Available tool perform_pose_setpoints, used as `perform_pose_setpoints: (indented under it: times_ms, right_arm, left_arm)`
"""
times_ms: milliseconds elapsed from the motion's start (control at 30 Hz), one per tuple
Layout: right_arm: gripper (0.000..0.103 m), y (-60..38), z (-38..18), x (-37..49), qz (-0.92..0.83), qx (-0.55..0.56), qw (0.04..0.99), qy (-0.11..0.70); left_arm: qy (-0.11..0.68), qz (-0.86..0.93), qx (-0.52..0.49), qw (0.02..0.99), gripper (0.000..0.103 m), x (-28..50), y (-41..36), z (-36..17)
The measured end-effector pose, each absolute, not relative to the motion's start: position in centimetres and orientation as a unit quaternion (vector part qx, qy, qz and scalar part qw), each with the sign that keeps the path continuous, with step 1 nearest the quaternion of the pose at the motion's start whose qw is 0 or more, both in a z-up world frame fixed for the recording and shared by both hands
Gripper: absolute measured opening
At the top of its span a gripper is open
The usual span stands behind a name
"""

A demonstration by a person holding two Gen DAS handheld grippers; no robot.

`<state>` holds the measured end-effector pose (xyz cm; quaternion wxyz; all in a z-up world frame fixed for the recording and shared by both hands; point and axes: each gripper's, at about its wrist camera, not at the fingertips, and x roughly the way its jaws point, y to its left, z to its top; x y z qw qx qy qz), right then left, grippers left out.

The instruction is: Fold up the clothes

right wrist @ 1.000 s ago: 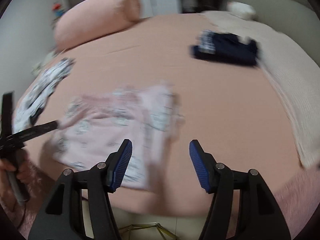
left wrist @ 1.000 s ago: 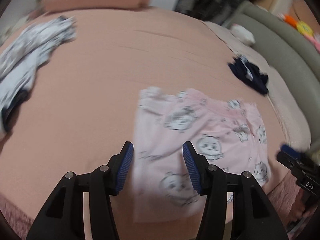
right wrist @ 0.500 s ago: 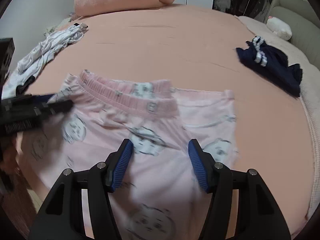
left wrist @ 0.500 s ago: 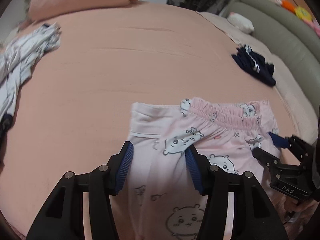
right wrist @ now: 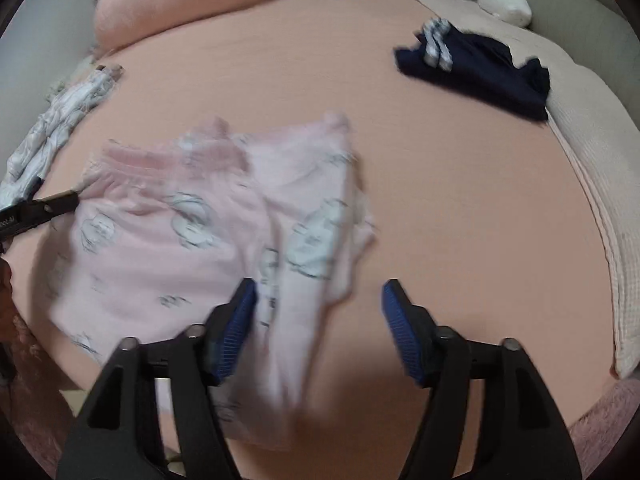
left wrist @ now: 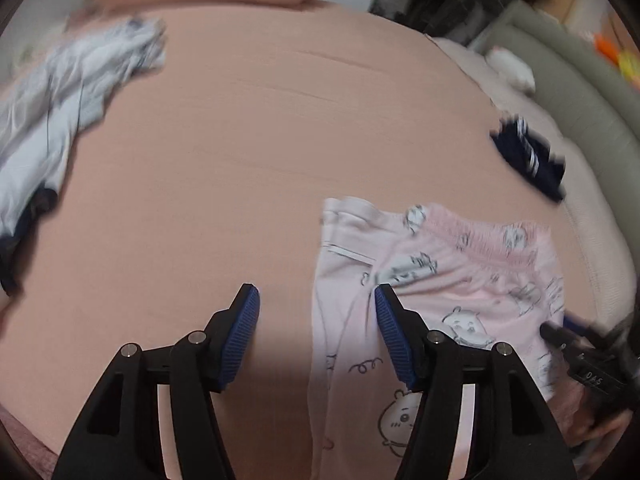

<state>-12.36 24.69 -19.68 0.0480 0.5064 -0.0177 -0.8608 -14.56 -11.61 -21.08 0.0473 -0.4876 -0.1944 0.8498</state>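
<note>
Pink pajama pants (left wrist: pixel 448 292) with cartoon faces lie partly folded on the peach bed, waistband toward the far side; they also show in the right wrist view (right wrist: pixel 224 228). My left gripper (left wrist: pixel 316 312) is open and empty, over the pants' left edge. My right gripper (right wrist: pixel 318 308) is open and empty, over the pants' right edge. The right gripper's tip (left wrist: pixel 584 360) shows at the right of the left wrist view, and the left gripper's tip (right wrist: pixel 40 210) at the left of the right wrist view.
A white and grey garment (left wrist: pixel 60 112) lies crumpled at the bed's left side. A dark navy garment (right wrist: pixel 480 72) lies at the far right. A pink bolster (right wrist: pixel 180 0) is at the head. A cream blanket (right wrist: pixel 592 184) runs along the right edge.
Both grippers have pulled back from the pants and apart, the left one shifting left and the right one right. The pants lie more bunched, with the right side folded over.
</note>
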Motion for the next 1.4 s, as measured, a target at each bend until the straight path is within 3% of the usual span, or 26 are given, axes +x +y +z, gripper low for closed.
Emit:
perform_pose_setpoints:
  times_ms: [67,133,267,500,767,800,833,900,933,967,1167,1400]
  right_arm:
    - [0.069,26.0,-19.0,-12.4,-0.859,0.507,0.049,-0.057]
    - [0.070,27.0,-18.5,-12.1,-0.861,0.496,0.062,-0.090]
    - [0.070,28.3,-18.8,-12.1,-0.849,0.504,0.077,-0.141]
    - [0.070,29.3,-18.7,-10.4,-0.850,0.512,0.023,-0.119]
    - [0.069,27.6,-20.2,-9.3,-0.812,0.534,0.125,-0.198]
    - [0.064,27.1,-20.5,-9.5,-0.811,0.535,0.130,-0.197]
    - [0.049,26.5,-20.8,-9.7,-0.815,0.536,0.118,-0.185]
    - [0.031,25.5,-20.6,-9.5,-0.825,0.539,0.082,-0.147]
    - [0.016,25.2,-20.3,-9.4,-0.825,0.539,0.085,-0.148]
    - [0.013,25.2,-20.1,-9.6,-0.821,0.541,0.094,-0.157]
    - [0.009,23.9,-17.9,-10.8,-0.817,0.534,0.133,-0.173]
    - [0.009,15.1,-14.2,-12.0,-0.835,0.495,0.224,-0.090]
  left_arm:
    - [-0.286,0.826,-0.480,0.068,0.062,-14.1,-13.8,-21.3]
    - [-0.321,0.810,-0.481,0.100,0.062,-13.6,-14.6,-21.6]
    - [-0.263,0.823,-0.493,0.098,0.062,-13.0,-12.6,-21.5]
    - [-0.200,0.849,-0.452,0.187,0.052,-11.2,-7.9,-18.4]
    - [-0.138,0.820,-0.518,0.199,0.045,-11.6,-4.0,-21.1]
    - [-0.145,0.818,-0.519,0.200,0.046,-11.7,-4.3,-21.2]
    - [-0.156,0.815,-0.519,0.204,0.047,-11.8,-4.7,-21.2]
    - [-0.178,0.809,-0.520,0.210,0.047,-11.9,-5.4,-21.3]
    - [-0.189,0.806,-0.519,0.212,0.047,-12.1,-5.5,-21.4]
    - [-0.200,0.803,-0.519,0.214,0.047,-12.3,-5.6,-21.5]
    - [-0.252,0.792,-0.505,0.234,0.047,-12.8,-6.9,-20.9]
    - [-0.365,0.751,-0.475,0.277,0.048,-13.5,-10.9,-21.0]
